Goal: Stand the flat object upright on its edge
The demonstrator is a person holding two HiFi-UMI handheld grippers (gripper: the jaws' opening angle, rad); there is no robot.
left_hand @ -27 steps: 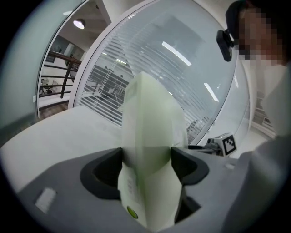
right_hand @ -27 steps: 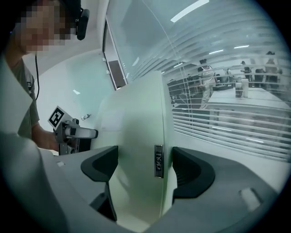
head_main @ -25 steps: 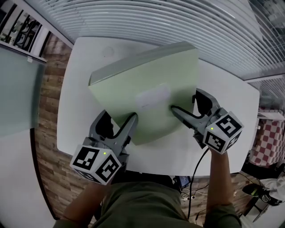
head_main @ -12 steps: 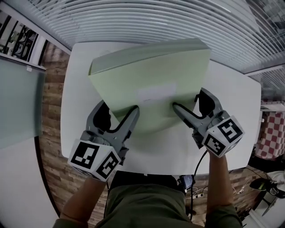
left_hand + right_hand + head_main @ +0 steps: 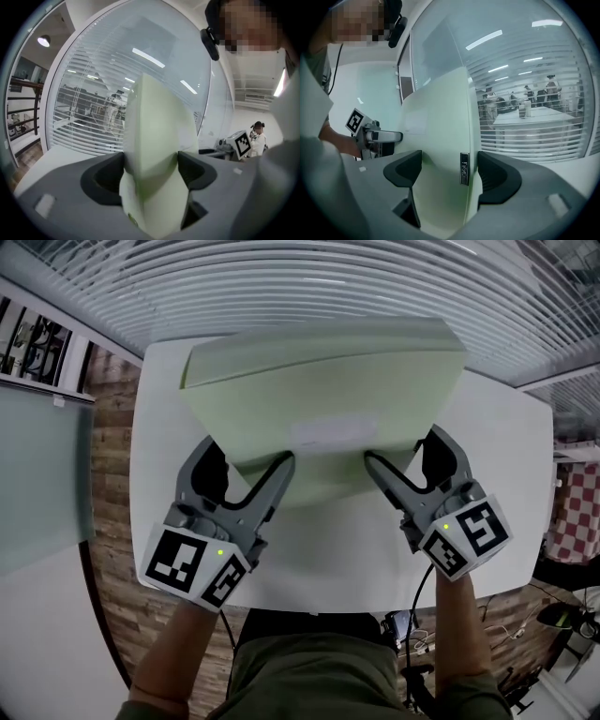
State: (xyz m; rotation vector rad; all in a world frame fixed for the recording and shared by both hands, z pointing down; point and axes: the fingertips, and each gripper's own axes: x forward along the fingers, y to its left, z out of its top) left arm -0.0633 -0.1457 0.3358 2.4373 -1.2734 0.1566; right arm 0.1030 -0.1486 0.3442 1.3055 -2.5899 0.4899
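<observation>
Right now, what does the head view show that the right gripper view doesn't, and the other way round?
Only the head view: the white table from above and the wood floor beside it.
Only the right gripper view: a small dark tag on the edge of the pale green flat object, and people beyond the blinds.
Both: the flat object clamped in the right gripper, and the left gripper, whose jaws have just been opening with the object between them.
</observation>
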